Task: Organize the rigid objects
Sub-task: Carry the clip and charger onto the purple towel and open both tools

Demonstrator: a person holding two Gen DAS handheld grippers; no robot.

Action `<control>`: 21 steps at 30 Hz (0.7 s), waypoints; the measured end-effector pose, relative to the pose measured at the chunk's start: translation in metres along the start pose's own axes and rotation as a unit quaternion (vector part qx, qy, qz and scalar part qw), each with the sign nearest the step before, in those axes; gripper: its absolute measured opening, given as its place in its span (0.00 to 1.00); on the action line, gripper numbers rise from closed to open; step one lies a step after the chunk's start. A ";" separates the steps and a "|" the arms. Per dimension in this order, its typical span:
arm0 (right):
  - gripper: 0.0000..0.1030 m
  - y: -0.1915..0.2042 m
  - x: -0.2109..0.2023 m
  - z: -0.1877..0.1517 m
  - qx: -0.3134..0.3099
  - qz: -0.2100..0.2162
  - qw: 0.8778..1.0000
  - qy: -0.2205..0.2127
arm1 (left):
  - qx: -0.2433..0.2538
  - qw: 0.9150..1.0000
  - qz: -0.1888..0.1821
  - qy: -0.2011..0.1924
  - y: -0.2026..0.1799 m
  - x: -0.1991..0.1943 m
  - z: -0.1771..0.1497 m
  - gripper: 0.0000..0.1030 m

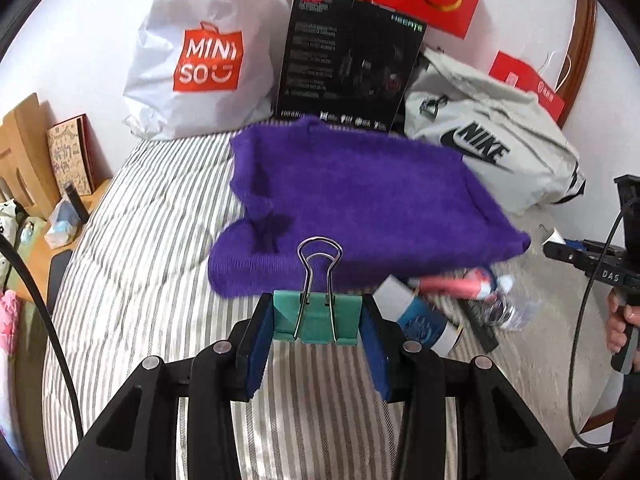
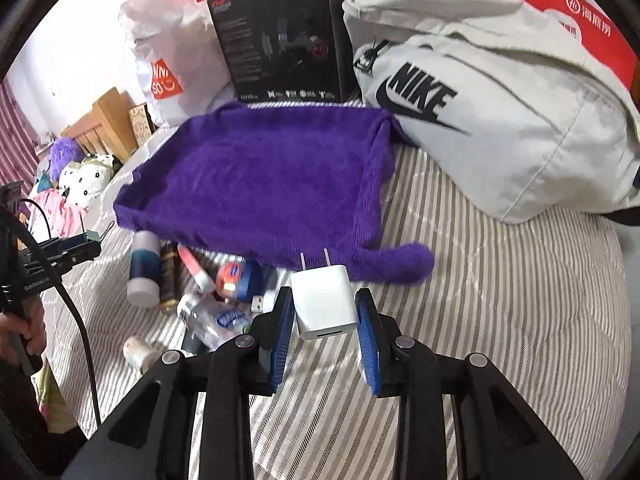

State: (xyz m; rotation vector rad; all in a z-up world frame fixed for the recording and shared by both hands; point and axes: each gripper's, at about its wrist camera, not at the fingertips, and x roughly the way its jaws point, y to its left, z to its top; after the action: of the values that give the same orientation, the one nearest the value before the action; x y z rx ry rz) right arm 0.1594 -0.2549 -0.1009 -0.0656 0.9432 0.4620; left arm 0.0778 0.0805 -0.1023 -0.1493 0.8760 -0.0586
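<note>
Striped bed [image 1: 160, 240] lies below: my left claw [image 1: 316, 320] grips the binder clip [image 1: 316, 316], my right claw [image 2: 324, 308] the charger [image 2: 324, 304]. I keep both squeezes firm, carrying them clear of the purple cloth [image 2: 260, 176] ahead.

Left claw [image 1: 318, 320]: black linkage frame, angular arms with triangular cutouts, round silver screws at pivots, two fingers faced with blue ribbed pads [image 1: 256, 356]. Black cable [image 1: 44, 312] trails at its left side.
Right claw [image 2: 324, 320]: same black frame, silver screws, blue ribbed pads [image 2: 370, 344].
From left wrist view, right tool's black body shows white lettering "DAS", thin black cable looping below, black grip in hand [image 1: 619, 320].
From right wrist view, left tool shows small white lettering, partly legible.
</note>
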 end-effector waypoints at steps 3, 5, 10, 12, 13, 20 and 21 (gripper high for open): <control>0.30 -0.001 -0.002 0.012 -0.005 0.000 1.000 -0.007 | 0.000 1.000 -0.002 -0.005 0.002 0.003 0.014 0.39; 0.30 -0.002 -0.001 0.020 -0.008 -0.002 1.000 -0.010 | 0.003 1.000 -0.003 -0.006 0.002 0.008 0.024 0.39; 0.30 -0.005 0.006 0.044 -0.010 -0.002 1.000 -0.016 | 0.004 1.000 -0.011 -0.007 0.006 0.025 0.049 0.39; 0.30 -0.006 0.013 0.056 -0.010 0.003 1.000 -0.015 | 0.005 1.000 -0.012 -0.005 0.007 0.037 0.062 0.39; 0.30 -0.007 0.017 0.061 -0.011 0.004 1.000 -0.014 | 0.005 1.000 -0.011 -0.004 0.007 0.042 0.066 0.39; 0.30 -0.008 0.058 0.096 -0.018 0.009 1.000 -0.003 | -0.006 1.000 -0.020 0.003 0.011 0.083 0.100 0.39; 0.30 -0.009 0.064 0.100 -0.018 0.012 1.000 0.000 | -0.006 1.000 -0.021 0.006 0.011 0.089 0.103 0.39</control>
State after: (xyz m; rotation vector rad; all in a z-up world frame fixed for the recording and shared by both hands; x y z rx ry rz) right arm 0.2712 -0.2148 -0.0934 -0.0870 0.9358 0.5005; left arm 0.2140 0.0924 -0.1063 -0.1795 0.8848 -0.0941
